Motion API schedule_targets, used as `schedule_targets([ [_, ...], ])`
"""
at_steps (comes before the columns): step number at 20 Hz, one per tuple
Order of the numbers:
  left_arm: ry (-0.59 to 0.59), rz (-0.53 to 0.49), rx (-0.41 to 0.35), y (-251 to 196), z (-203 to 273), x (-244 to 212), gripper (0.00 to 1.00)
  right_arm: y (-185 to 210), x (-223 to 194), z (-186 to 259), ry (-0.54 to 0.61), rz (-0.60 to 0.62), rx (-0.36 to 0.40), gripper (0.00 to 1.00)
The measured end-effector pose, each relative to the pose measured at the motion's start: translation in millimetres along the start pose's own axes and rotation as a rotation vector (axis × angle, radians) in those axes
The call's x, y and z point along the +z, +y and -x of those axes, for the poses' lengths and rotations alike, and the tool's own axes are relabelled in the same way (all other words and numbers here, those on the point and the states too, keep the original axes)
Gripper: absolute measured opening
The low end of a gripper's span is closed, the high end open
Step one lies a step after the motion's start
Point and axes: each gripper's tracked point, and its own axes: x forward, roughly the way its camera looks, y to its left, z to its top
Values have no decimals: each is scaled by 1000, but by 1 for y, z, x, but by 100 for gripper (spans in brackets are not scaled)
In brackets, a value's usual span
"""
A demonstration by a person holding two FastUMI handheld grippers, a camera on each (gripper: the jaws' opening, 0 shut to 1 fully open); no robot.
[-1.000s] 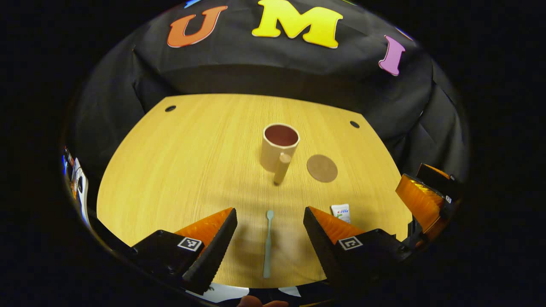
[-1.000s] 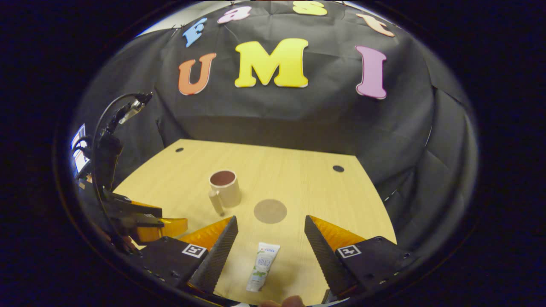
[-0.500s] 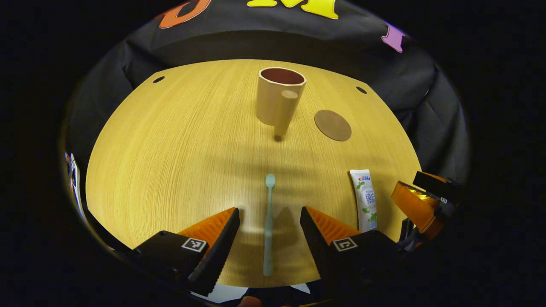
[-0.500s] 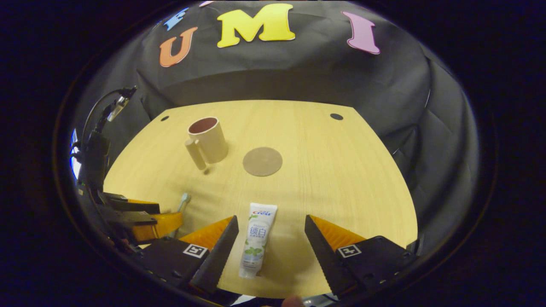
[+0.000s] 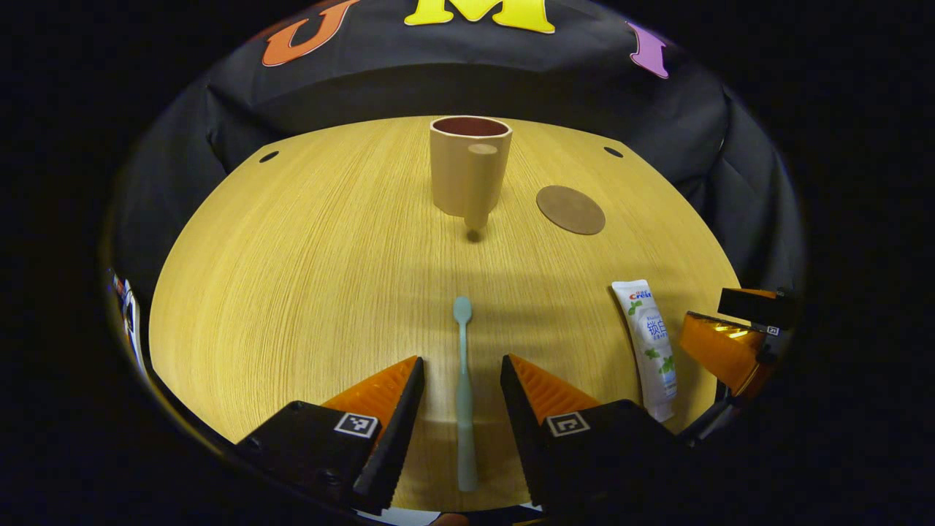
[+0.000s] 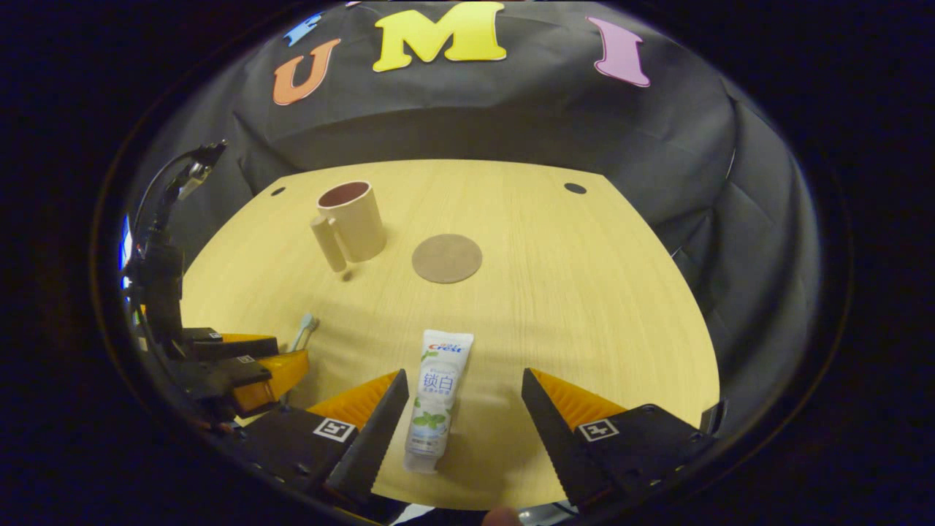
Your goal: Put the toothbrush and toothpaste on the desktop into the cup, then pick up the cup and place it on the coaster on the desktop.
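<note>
Lying flat, slim pale-green toothbrush (image 5: 463,394), white toothpaste (image 6: 437,398)

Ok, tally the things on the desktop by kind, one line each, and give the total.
Cup: 1
Coaster: 1
Toothbrush: 1
Toothpaste tube: 1
Total: 4

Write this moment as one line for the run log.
left gripper: open, straddling toothbrush | right gripper: open, straddling toothpaste | cup: empty, off coaster
</note>
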Motion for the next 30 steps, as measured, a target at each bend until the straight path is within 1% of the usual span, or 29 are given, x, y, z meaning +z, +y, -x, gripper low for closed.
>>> schedule_targets([
  [2,-9,1,1,-5,-13,-10,63,-1,-1,0,-2,-5,-5,95],
  [3,-9,3,1,-6,-14,-12,59,-2,-3,1,-3,-3,-7,95],
  [4,-8,5,3,-6,-16,-14,57,-3,-3,2,-3,1,-10,94],
  [5,-8,7,4,-6,-16,-16,52,-3,-4,2,-3,6,-13,94],
  [6,-8,10,5,-6,-16,-15,50,-4,-3,3,-5,8,-16,94],
  [8,-9,8,8,-5,-16,-16,42,-5,-3,4,-8,13,-18,94],
  [9,-7,5,11,-5,-18,-18,35,-5,-3,3,-7,15,-17,95],
  [11,-8,4,16,-3,-18,-16,28,-4,-5,2,4,15,-14,95],
  [12,-8,2,16,-3,-19,-16,26,-3,-5,3,5,14,-12,96],
  [15,-4,-1,6,-2,-20,-16,22,-1,-3,3,-1,23,-7,94],
  [16,-2,4,4,-2,-19,-18,20,0,-3,4,-3,26,-5,92],
  [17,-1,6,4,-2,-20,-18,19,1,-2,5,-3,30,-3,94],
  [20,4,2,8,-1,-20,-17,11,6,-4,3,5,34,6,94],
  [22,7,6,7,-1,-20,-17,9,9,-7,2,17,32,17,96],
  [23,8,10,7,-1,-20,-17,8,11,-8,0,22,31,21,94],
  [25,7,12,11,0,-20,-15,5,13,-11,-2,37,29,21,93],
  [30,-17,8,10,-2,-16,-11,3,14,-17,-10,69,2,21,93],
])
